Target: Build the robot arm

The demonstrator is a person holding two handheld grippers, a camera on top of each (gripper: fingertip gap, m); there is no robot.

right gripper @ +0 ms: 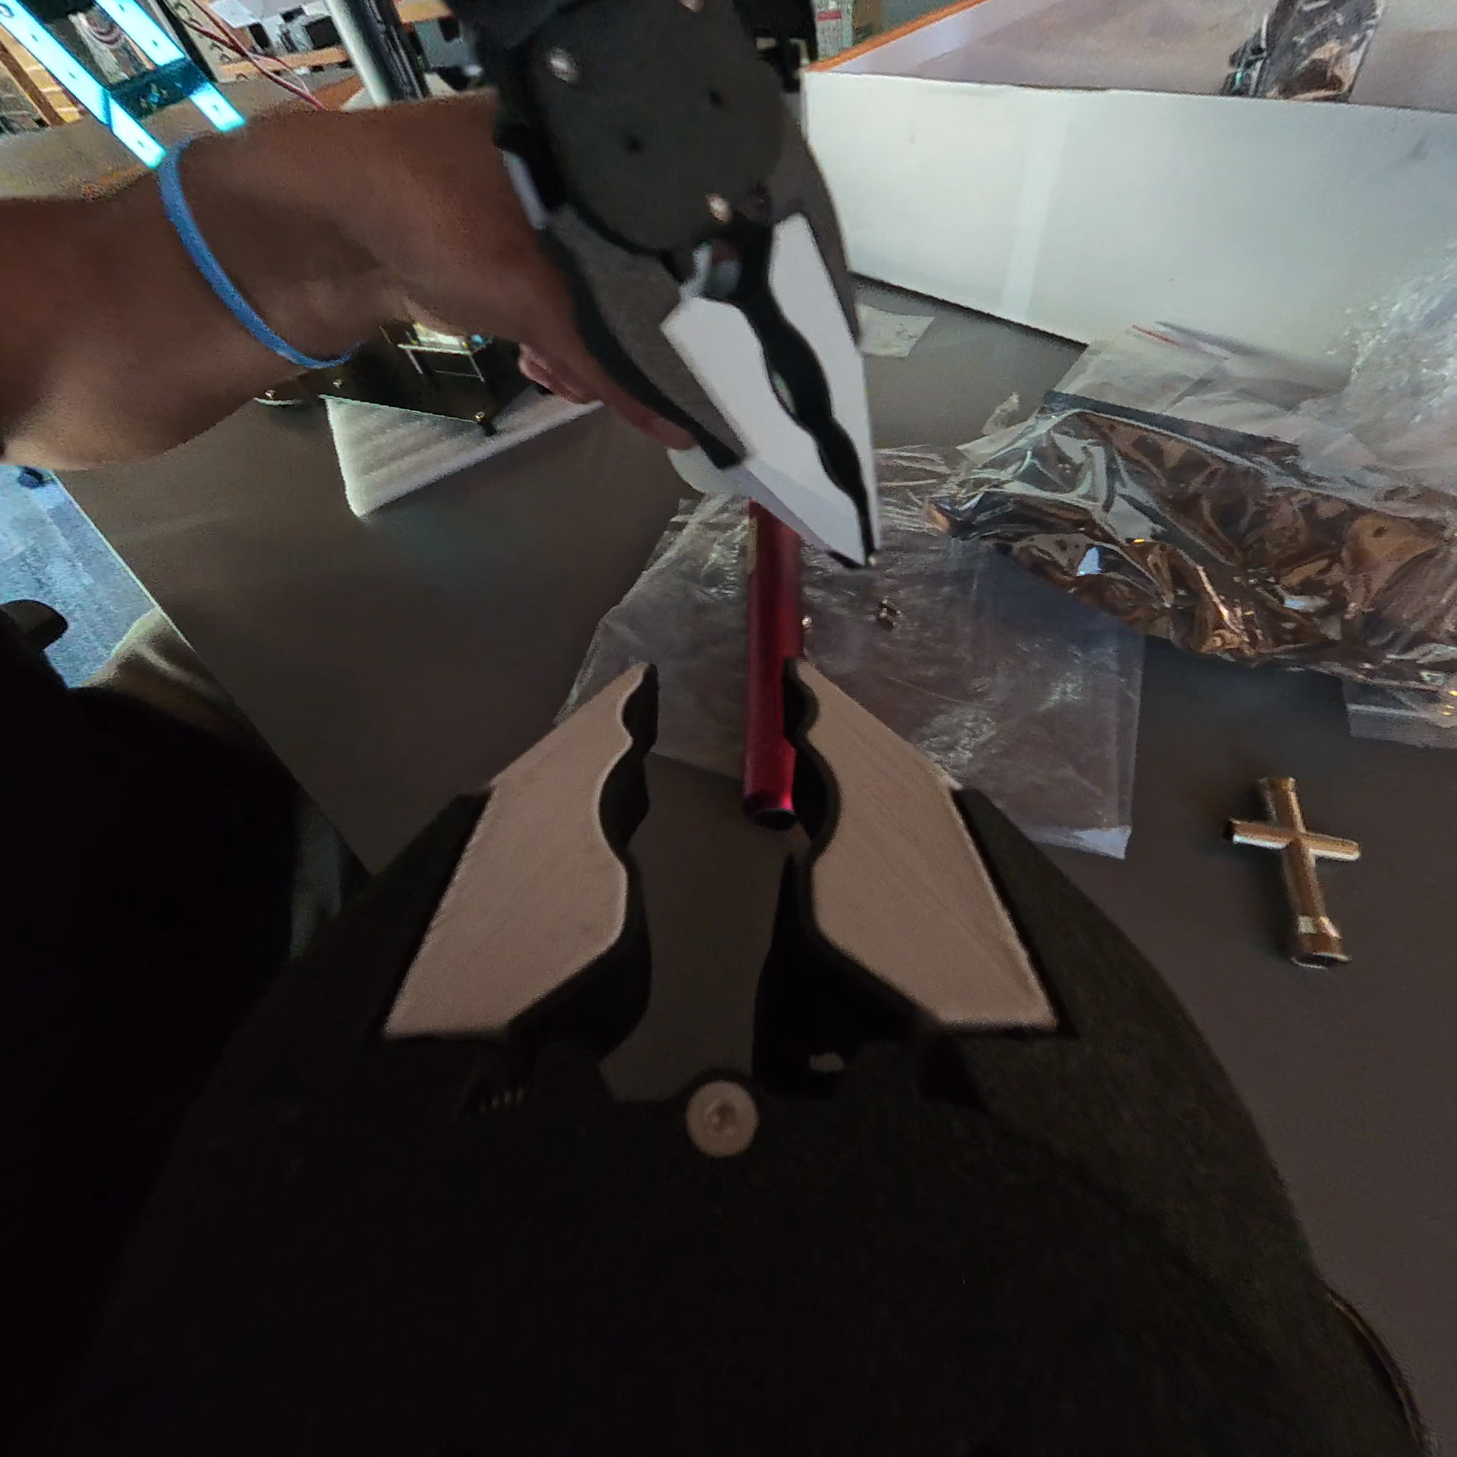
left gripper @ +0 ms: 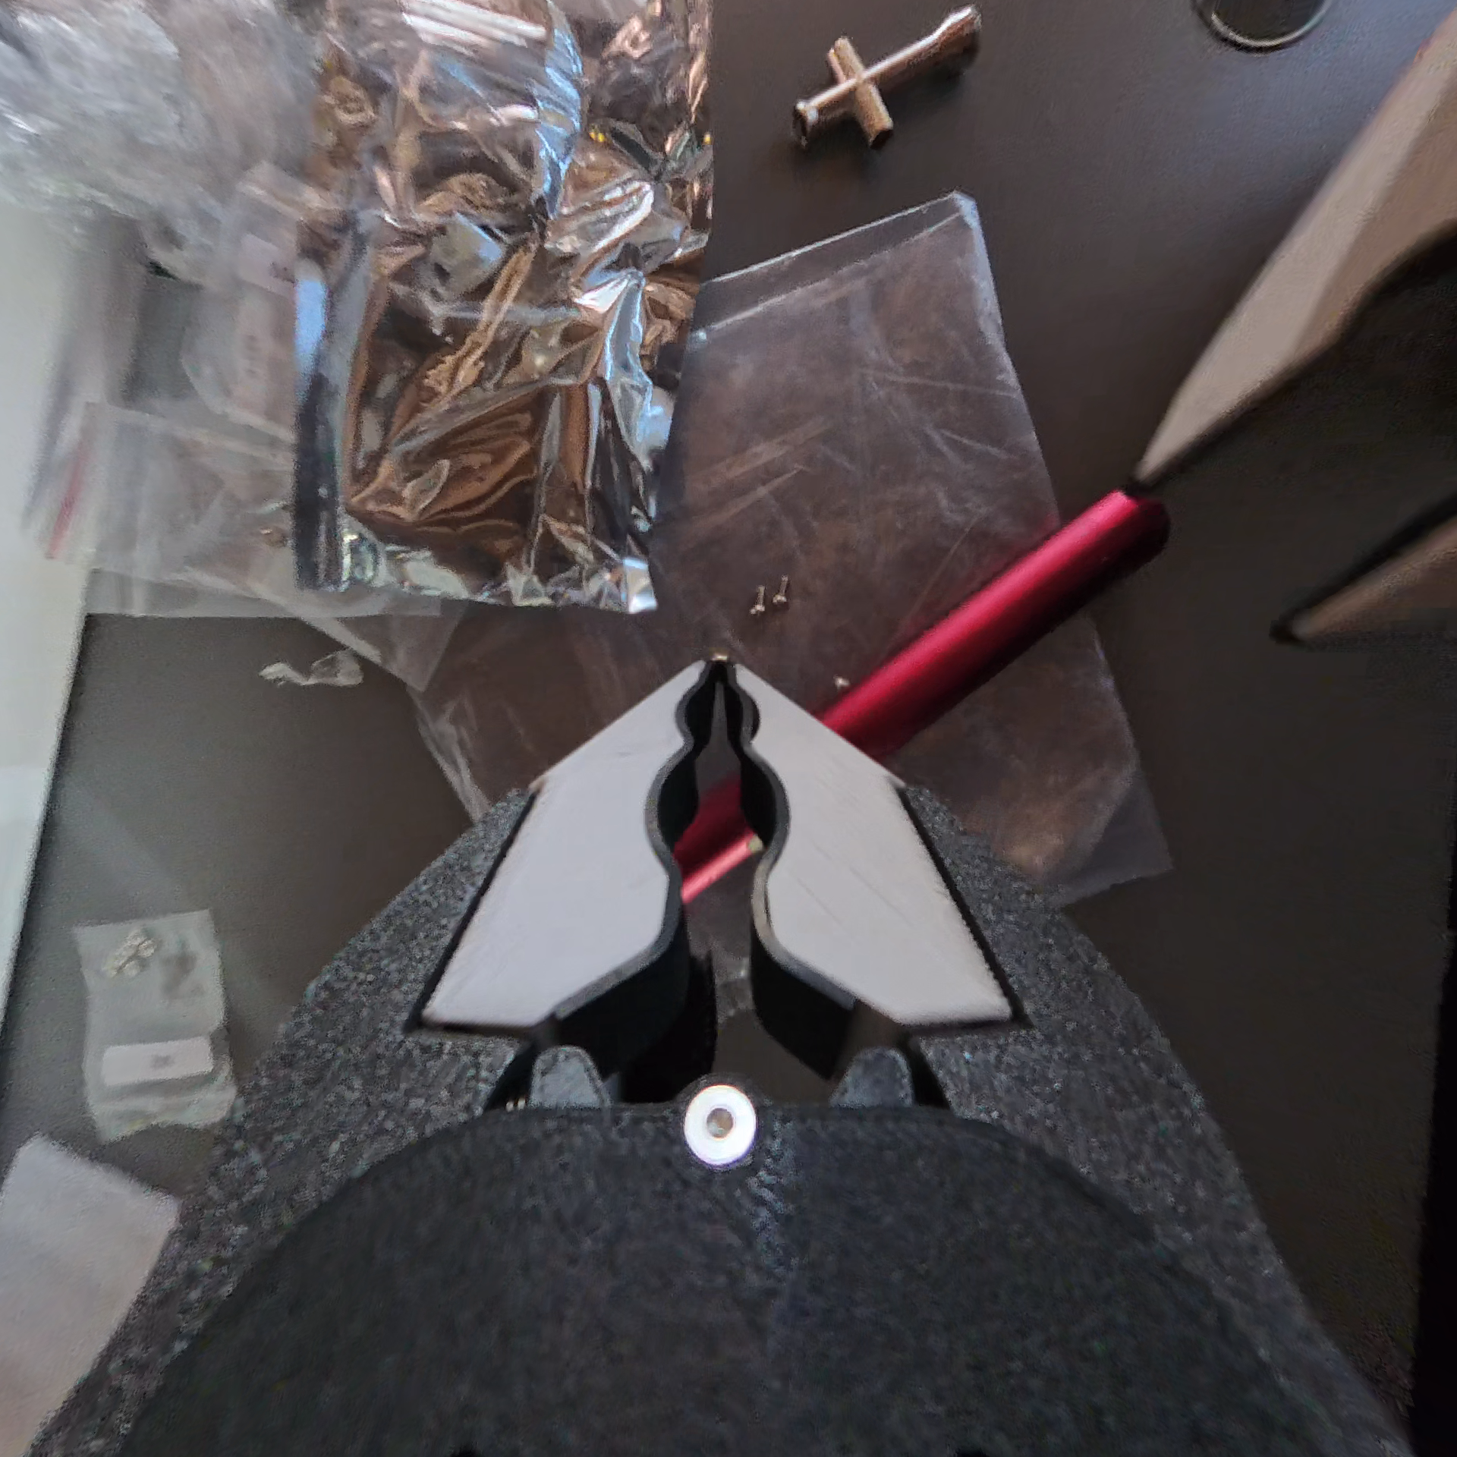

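Observation:
My left gripper (left gripper: 719, 668) is shut, tips pinched on a tiny brass-coloured screw just above a clear plastic bag (left gripper: 851, 441). Two loose small screws (left gripper: 771, 598) lie on the bag just beyond the tips. A red metal tool handle (left gripper: 985, 623) lies across the bag under the left fingers. In the right wrist view the left gripper (right gripper: 867, 556) points down at the bag (right gripper: 985, 694), beside the loose screws (right gripper: 887, 613). My right gripper (right gripper: 721, 674) is open and empty, with the end of the red handle (right gripper: 769, 631) between its fingers, close to the right finger.
A metal cross wrench (left gripper: 875, 87) (right gripper: 1293, 859) lies on the dark table. A crumpled silver foil bag (left gripper: 489, 355) (right gripper: 1222, 536) lies beside the clear bag. A white box (right gripper: 1104, 197) stands behind, a cardboard box (left gripper: 1301, 276) at the right. A small bag of parts (left gripper: 150, 1017) lies near the left. One gripper's finger ends stand about 10 centimetres off the other's. From the right gripper's tips to the metal cross wrench (right gripper: 1293, 859) is close to 12 centimetres. Seen from the left wrist view (left gripper: 887, 75) as well.

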